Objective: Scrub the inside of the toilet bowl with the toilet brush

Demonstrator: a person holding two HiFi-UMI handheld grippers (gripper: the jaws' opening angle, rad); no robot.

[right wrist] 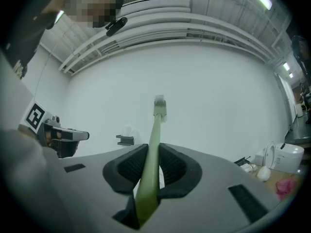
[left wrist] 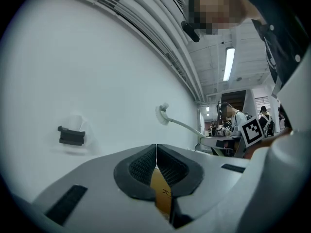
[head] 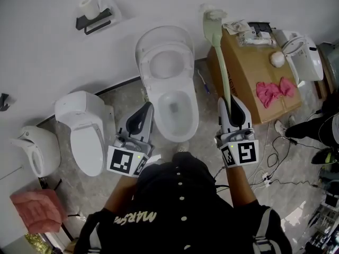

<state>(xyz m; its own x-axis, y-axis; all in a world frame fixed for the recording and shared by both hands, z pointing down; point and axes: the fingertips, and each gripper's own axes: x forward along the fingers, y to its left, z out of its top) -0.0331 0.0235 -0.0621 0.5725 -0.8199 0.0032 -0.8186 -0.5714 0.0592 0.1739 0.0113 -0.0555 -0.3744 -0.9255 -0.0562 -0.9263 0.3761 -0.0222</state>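
1. Clamping the jaws of the right gripper (head: pixel 233 100) (right wrist: pixel 153 168) on the pale green handle of the toilet brush (head: pixel 221 57) (right wrist: pixel 156 123), low on the shaft.
2. Pointing the brush up and away from the person, with its white bristle head raised in front of the white wall (head: pixel 42 46), well apart from the bowl; not showing clearly whether the head is touching the wall.
3. Pressing the jaws of the left gripper (head: pixel 145 111) (left wrist: pixel 156 164) together, the dark ribbed pads meeting along a thin line and pinching nothing.
4. Hovering the left gripper just beside the left rim of the toilet bowl (head: pixel 193 118) and the right gripper just beside its right rim, with the bowl lying between the two.
5. Standing open: the toilet's lid (head: pixel 164 38) and seat tilted back toward the wall, exposing the inside of the bowl.
6. Flanking the scene: a second toilet (head: pixel 87 136) with its lid down at the left, and a cardboard box (head: pixel 249 83) at the right carrying pink gloves (head: pixel 275 91).
7. Hanging on the wall above the left gripper: a black paper holder (head: pixel 95 21) (left wrist: pixel 71 136).
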